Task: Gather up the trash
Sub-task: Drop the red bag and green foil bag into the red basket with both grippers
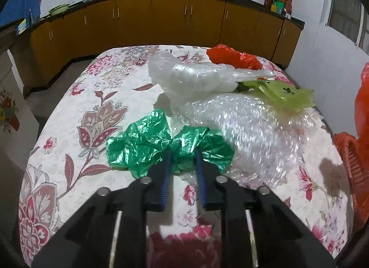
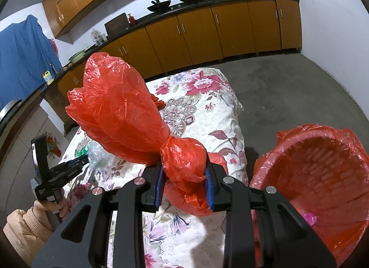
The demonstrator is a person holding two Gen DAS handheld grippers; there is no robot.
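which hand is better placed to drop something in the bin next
Right. The right gripper already holds the red bag beside the lined basket; the left gripper only pinches the green bag on the table.

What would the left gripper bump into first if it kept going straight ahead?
The left gripper already has its fingertips at the crumpled green bag. Past that it would probably meet the bubble wrap, though depth is unclear.

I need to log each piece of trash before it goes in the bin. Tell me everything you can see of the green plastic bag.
The green plastic bag is thin, shiny, crinkled film, bunched into a loose wad. It lies on the floral tablecloth, its right edge against clear bubble wrap. The left gripper has its blue-padded fingers closed on the bag's pinched middle.
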